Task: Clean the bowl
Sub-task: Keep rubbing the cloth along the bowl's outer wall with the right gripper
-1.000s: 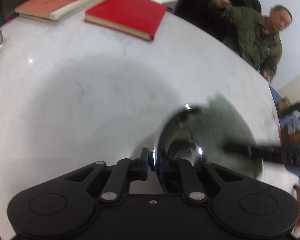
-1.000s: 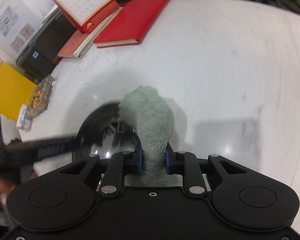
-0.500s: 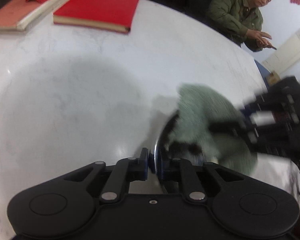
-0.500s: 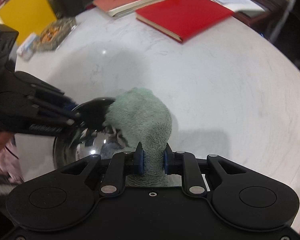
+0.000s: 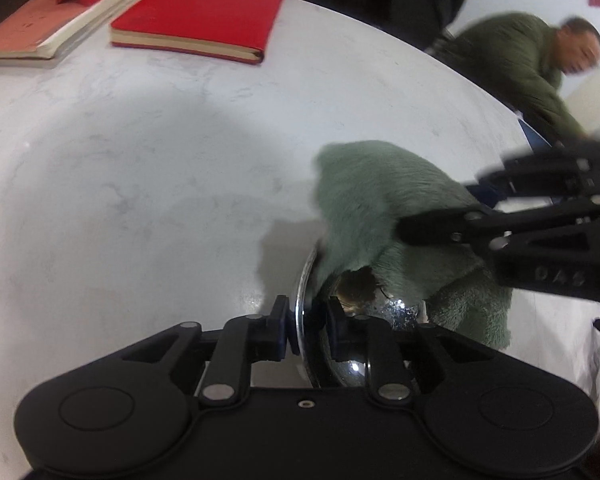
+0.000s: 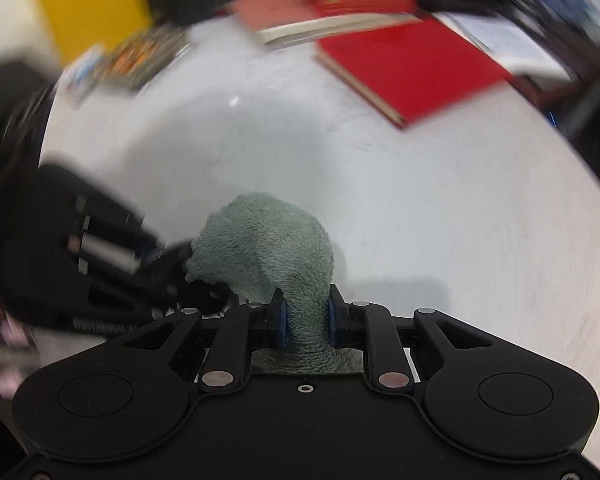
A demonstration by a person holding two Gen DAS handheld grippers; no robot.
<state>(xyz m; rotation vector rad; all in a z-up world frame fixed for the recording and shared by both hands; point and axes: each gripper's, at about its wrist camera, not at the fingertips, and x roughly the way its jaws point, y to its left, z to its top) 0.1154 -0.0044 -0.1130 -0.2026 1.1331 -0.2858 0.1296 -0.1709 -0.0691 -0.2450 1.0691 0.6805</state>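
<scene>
Your left gripper straddles the near rim of the steel bowl, which sits on the white bench just in front of that hand. Its fingers are easing apart at this moment with the rim between them; the outer pad seems to stand a sliver off the metal, so judge the hold as loosening rather than firm. Firm it up before you scrub, or the bowl will likely skid or tip.

Your right gripper has its fingers clamped close on the neck of the green cloth, whose bulk drapes over the bowl's far side and into it.

Press the wad down against the inner wall and sweep round the curve, not across the rim. Keep the cloth's loose end inside the bowl, and keep the two grippers apart so they do not knock. The red book lies well clear.
</scene>
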